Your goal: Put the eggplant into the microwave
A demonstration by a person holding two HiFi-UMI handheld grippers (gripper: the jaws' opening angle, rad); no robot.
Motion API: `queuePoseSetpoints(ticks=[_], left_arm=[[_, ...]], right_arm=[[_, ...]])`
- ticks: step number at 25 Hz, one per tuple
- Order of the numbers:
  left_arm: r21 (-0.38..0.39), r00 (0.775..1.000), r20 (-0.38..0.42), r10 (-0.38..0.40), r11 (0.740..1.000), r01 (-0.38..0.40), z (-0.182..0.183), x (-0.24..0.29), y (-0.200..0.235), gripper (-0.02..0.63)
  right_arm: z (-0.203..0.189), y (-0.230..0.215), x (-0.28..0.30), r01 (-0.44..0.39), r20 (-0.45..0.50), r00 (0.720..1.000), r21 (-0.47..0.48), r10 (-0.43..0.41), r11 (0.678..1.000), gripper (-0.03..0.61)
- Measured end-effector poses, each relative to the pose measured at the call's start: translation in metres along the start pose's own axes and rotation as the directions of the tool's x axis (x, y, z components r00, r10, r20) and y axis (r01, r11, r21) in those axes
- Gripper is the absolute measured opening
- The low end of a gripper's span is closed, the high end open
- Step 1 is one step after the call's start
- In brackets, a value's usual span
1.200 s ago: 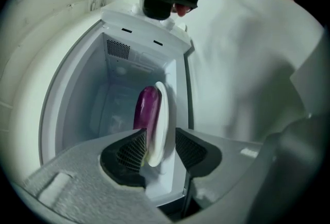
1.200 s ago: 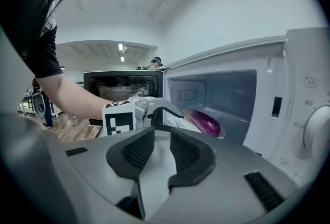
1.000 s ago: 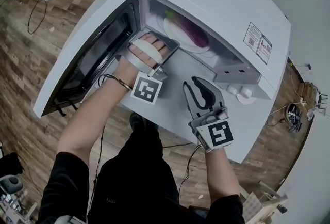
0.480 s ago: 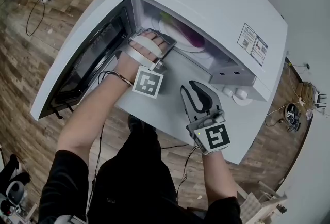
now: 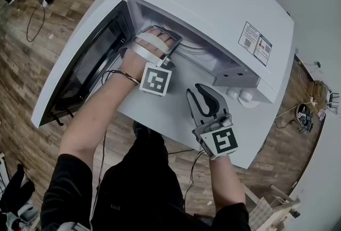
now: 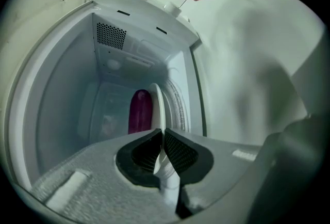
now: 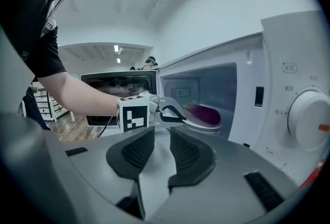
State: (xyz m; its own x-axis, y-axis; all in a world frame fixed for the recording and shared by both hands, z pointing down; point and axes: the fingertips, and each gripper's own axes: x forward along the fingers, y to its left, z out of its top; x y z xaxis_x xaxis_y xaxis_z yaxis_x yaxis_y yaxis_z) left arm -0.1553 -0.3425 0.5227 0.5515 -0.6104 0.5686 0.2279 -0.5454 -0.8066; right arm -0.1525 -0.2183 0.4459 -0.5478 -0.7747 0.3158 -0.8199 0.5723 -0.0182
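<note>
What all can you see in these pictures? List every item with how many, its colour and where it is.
microwave: one, white, on the table, door open
door: one, dark window, swung out to the left
eggplant: one, purple, on the plate inside the microwave
plate: one, white, inside the microwave
knobs: two, white, panel right of the cavity
sticker: one, white, on the microwave's top
table: one, white, under the microwave
floor: brown wood, around the table
left claw: one, grey, shut on the plate's rim
right claw: one, grey, jaws apart, empty, above the table
</note>
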Motion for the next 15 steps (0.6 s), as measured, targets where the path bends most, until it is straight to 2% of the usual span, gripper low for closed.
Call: queuePoseSetpoints(ticks=[2,6,15], left_arm=[[0.009,1.0,-0.014,0.011,1.0,-0.011,-0.001,0.002,0.005,0.029],[0.079,0.995,-0.075,0.068,0.995,-0.062,-0.01,0.002,0.018,0.029],[0.063,0.997,-0.083,0.01,0.998,-0.005,-0.007,-0.005,0.012,0.031]], right_arm=[[0.0,-0.001,0.0,0.001,-0.001,1.0,0.001,-0.001,1.0,0.103],[0.003,-0.001,-0.001,0.003,0.012,1.0,0.006,-0.003,1.0,0.103],[-0.001,0.002,-0.005,0.002,0.003,1.0,0.01,-0.002,1.0,0.103]])
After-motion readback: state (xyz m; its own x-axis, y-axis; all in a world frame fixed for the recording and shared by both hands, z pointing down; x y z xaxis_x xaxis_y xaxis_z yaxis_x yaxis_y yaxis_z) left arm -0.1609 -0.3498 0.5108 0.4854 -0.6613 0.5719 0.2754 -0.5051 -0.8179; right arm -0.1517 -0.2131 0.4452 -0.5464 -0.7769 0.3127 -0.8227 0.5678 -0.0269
